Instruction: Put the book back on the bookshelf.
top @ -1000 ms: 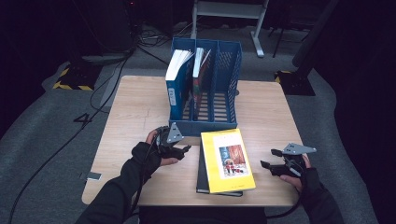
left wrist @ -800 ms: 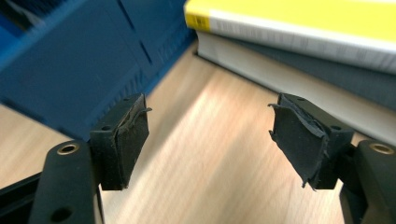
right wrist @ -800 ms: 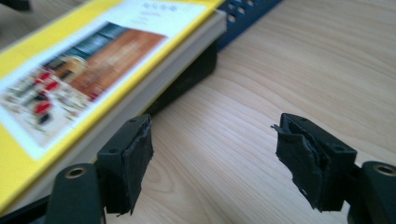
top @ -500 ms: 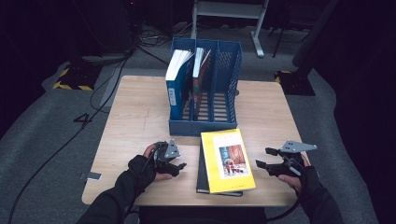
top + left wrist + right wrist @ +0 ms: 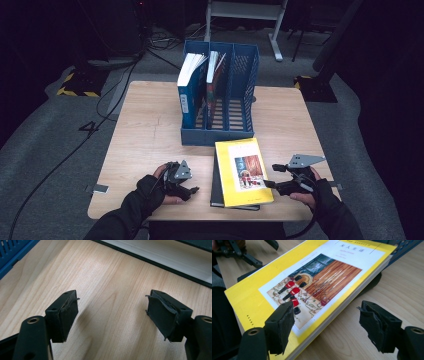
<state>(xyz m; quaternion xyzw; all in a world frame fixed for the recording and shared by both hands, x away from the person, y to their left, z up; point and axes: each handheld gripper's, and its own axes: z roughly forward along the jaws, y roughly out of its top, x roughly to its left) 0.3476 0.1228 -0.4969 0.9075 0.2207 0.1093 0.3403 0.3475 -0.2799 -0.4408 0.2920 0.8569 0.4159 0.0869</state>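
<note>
At the near edge of the tabletop [image 5: 145, 135], the left hand-held gripper [image 5: 187, 189] lay low on the wood, jaws spread wide with nothing between them. The right hand-held gripper [image 5: 268, 176] was also wide open and empty, one jaw over the yellow book's [image 5: 243, 171] cover, the other beside its edge. That book lay flat atop a dark book [image 5: 216, 185]. Beyond stood a blue file rack [image 5: 240, 90] holding two upright books [image 5: 189, 85].

wooden table [image 5: 145, 135], grey carpet [image 5: 50, 140], floor cables [image 5: 115, 75]
</note>
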